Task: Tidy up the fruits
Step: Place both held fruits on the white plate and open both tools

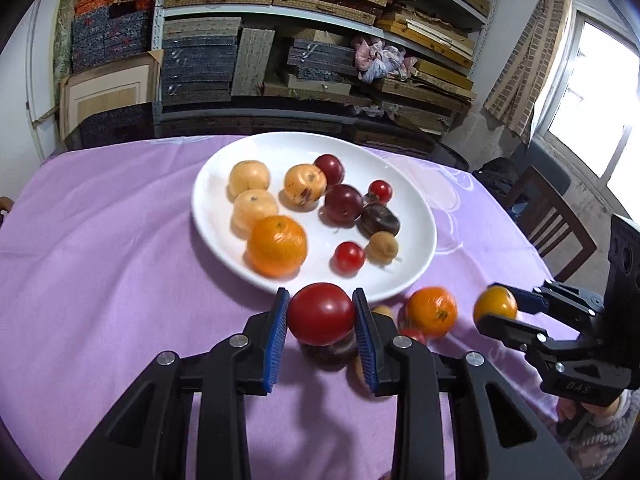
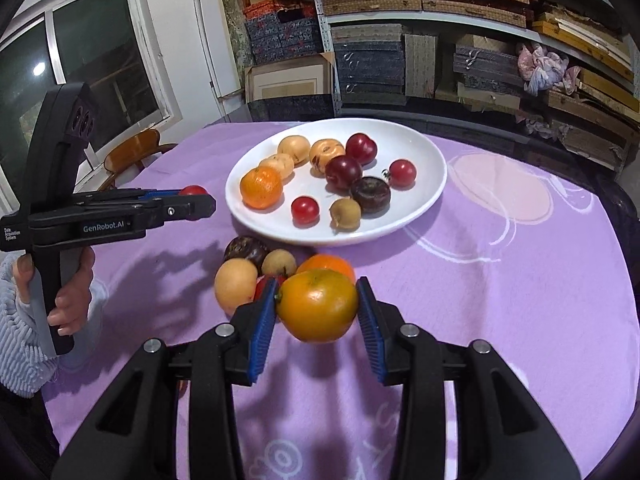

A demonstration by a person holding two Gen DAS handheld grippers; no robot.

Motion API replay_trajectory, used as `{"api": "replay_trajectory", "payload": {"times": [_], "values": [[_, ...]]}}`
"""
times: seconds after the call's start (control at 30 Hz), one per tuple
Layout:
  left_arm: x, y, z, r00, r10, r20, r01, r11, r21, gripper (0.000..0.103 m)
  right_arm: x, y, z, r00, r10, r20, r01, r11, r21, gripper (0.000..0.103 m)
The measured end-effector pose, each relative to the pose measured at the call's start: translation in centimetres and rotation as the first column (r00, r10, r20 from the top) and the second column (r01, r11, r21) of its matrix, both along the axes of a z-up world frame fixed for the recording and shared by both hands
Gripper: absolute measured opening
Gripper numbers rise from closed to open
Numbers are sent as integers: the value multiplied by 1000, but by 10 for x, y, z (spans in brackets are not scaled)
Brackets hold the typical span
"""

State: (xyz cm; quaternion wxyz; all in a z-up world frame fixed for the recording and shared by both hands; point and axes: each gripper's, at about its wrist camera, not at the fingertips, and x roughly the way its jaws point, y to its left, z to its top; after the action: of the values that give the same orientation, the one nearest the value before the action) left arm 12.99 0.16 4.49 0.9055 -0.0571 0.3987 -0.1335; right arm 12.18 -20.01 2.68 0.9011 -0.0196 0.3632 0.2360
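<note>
Left tool (image 1: 321,314) clamped on a red tomato (image 1: 321,312), held clear of the counter (image 1: 100,280) just short of the plate's (image 1: 408,276) near rim. Right tool (image 2: 316,306) clamped on an orange-yellow fruit (image 2: 317,306), above the loose pile (image 2: 256,268) beside the plate. Judgement: carry each over the rim, lower into bare plate, part pads only near the surface; round fruit will roll. Fruit near-spherical, no marked long axis; the orange-yellow one's stem end faces up and away.
</note>
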Motion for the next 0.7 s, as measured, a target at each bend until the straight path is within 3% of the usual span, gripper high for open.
{"api": "replay_trajectory", "payload": {"times": [0.3, 0.5, 0.7], "values": [[36, -44, -12, 999, -54, -11, 54, 998, 36, 32, 107, -2, 25, 991, -136, -1, 136, 991, 12, 39], [56, -44, -32, 998, -18, -58, 23, 997, 74, 32, 178, 20, 7, 982, -178, -70, 177, 984, -11, 39], [61, -41, -37, 998, -17, -66, 22, 996, 82, 33, 213, 41, -15, 977, -183, -110, 176, 982, -68, 39]]}}
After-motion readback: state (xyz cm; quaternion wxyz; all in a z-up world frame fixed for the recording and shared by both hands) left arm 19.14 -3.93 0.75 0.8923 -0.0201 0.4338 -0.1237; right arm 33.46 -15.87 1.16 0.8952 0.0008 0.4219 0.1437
